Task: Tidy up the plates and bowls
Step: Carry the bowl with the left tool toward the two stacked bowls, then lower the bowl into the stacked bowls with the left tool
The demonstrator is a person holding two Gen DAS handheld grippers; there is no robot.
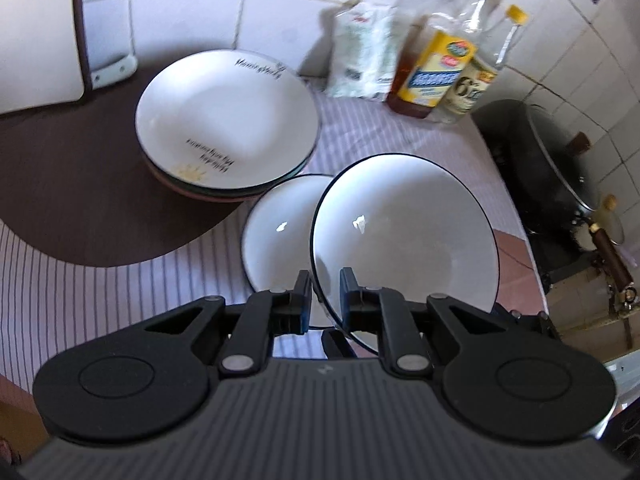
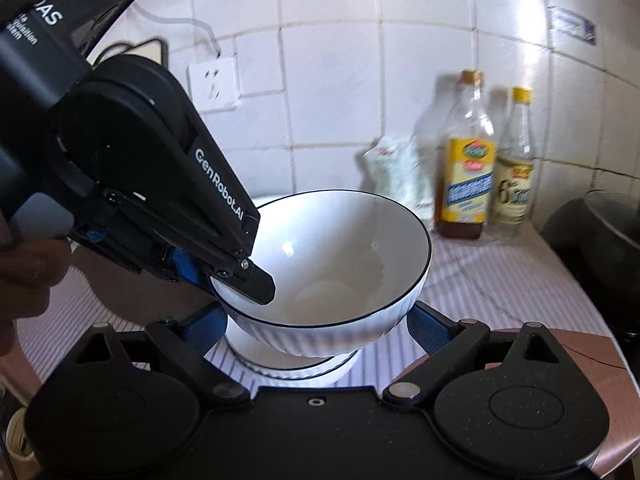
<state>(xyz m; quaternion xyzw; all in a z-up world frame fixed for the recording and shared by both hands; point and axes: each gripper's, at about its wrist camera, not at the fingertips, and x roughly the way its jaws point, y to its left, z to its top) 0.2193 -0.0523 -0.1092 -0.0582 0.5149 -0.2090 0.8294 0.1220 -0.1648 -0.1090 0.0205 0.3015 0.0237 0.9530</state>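
A white bowl with a black rim [image 1: 404,232] [image 2: 340,248] hangs tilted over the striped cloth. My left gripper [image 1: 325,280] [image 2: 224,280] is shut on its near rim, one finger inside and one outside. My right gripper [image 2: 318,328] straddles the same bowl from below, with its blue pads [image 2: 208,326] against the ribbed outer wall on both sides. Directly underneath stands a second matching bowl [image 1: 280,232] [image 2: 288,364] on the cloth. A stack of shallow plates [image 1: 224,120], the top one white with printed lettering, rests behind on a dark brown mat [image 1: 80,184].
Against the tiled wall stand oil and vinegar bottles [image 1: 432,64] [image 2: 466,184] and a white bag [image 1: 360,56]. A black wok with a lid [image 1: 552,160] sits to the right past the counter edge. A pale cutting board [image 1: 36,40] leans at the back left.
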